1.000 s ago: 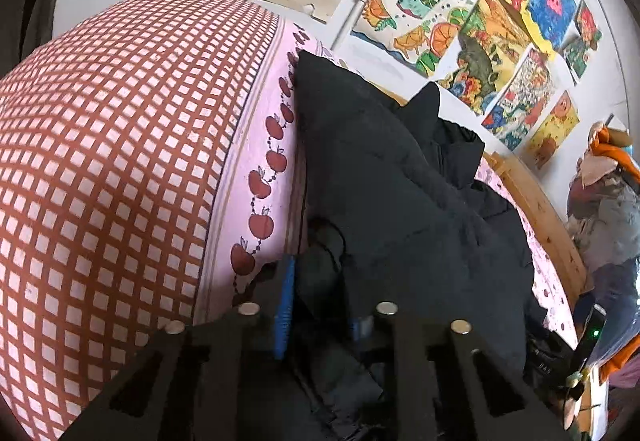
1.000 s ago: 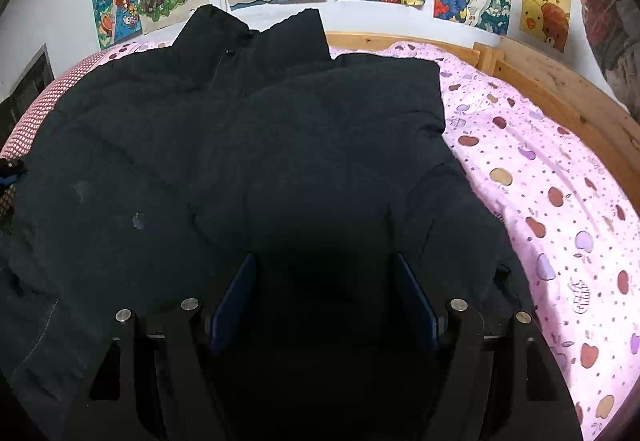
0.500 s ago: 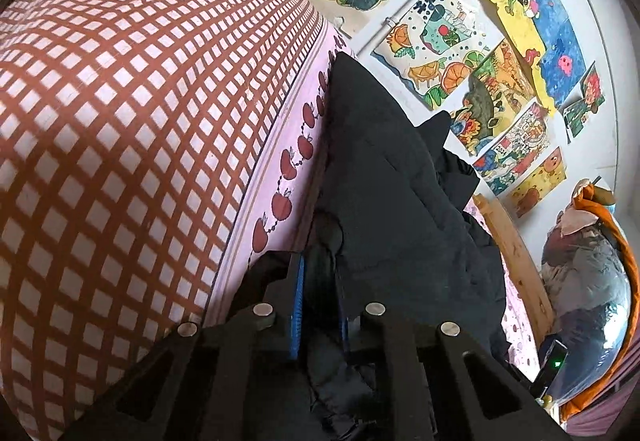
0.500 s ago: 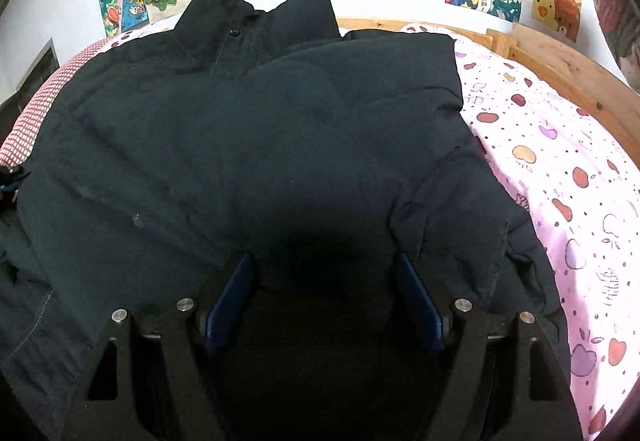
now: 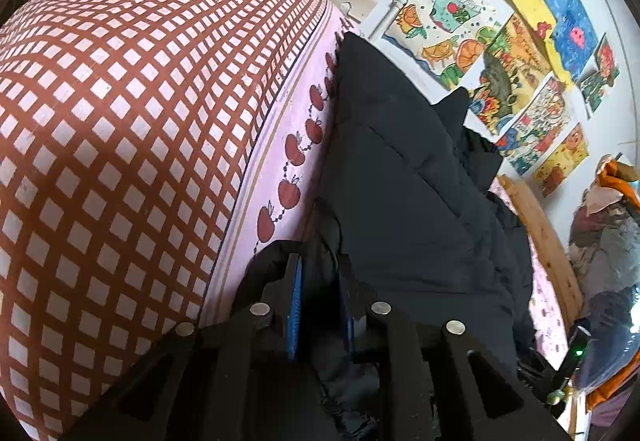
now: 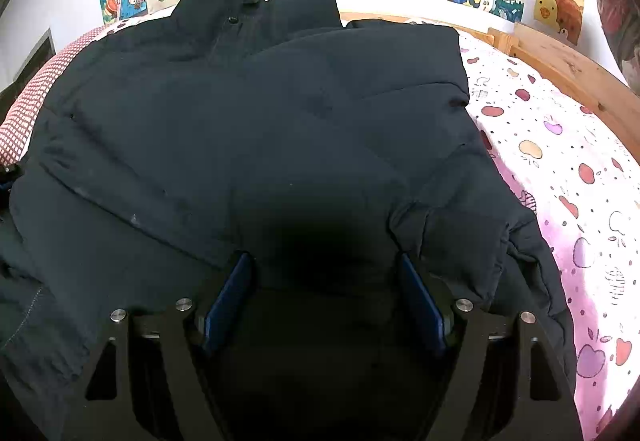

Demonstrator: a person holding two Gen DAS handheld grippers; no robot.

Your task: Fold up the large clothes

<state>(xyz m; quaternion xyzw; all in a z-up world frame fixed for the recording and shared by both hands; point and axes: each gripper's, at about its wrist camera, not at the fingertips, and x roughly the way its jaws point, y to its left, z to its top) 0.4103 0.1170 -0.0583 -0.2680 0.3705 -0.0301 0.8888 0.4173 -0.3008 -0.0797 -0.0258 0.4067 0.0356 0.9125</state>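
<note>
Right wrist view: puffy black jacket (image 6: 248, 129) spread flat — right gripper (image 6: 326, 301) agape; left gripper (image 5: 320, 305) pinches its edge.

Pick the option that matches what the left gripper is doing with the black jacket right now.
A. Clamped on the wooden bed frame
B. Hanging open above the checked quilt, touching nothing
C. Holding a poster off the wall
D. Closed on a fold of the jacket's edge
D: in the left wrist view the left gripper has its blue pads drawn close together with a bunch of the black jacket pinched between them, beside the checked quilt.
</note>
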